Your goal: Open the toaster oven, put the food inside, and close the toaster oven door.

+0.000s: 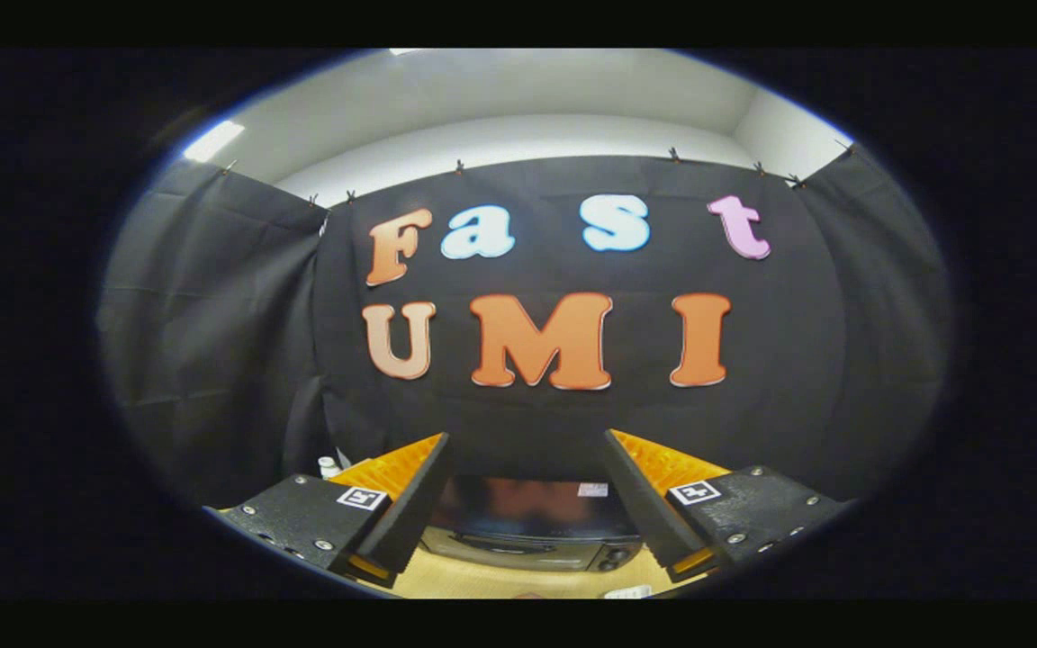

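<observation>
Between the spread jaws, and somewhat beyond them, sitting on the worktop (482,583): the oven (532,526), dark and glossy, door shut, knobs at its right front. Gripper (527,504) hovering above and short of it, pinching nothing, touching nothing. Beside the left finger, peeking out: a small white bottle (329,466). Behind the oven, hanging as backdrop: the booth's black cloth (212,342).

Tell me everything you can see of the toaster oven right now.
The toaster oven is a dark, glossy box standing on a light wooden table, beyond and below the gripper, seen between its spread jaws. Its shiny top reflects the booth and bears a small sticker; two knobs show at its front right. The door looks closed. Nothing touches it.
</observation>
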### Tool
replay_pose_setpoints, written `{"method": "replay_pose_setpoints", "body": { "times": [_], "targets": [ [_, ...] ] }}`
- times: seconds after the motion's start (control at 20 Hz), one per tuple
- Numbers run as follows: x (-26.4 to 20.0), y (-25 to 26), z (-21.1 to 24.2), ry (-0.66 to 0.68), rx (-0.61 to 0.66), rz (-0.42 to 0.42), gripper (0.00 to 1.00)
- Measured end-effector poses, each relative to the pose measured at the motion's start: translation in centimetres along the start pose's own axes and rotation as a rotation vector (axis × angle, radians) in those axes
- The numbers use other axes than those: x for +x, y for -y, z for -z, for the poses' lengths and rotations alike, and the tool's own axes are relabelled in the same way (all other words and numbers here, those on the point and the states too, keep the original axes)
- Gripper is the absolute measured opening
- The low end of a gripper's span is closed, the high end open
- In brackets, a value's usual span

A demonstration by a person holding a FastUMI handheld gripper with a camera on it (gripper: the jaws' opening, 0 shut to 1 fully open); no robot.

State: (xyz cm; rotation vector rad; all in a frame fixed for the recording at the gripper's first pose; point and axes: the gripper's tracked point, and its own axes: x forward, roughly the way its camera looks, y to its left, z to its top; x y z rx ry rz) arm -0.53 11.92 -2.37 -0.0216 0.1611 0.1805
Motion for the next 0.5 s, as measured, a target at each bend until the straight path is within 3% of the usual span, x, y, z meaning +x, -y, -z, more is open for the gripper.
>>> {"method": "replay_pose_setpoints", "body": {
  "times": [0.5],
  "targets": [
    [-0.9,0.8,-3.6,0.106,0.024,0.001,0.98]
  ]
}}
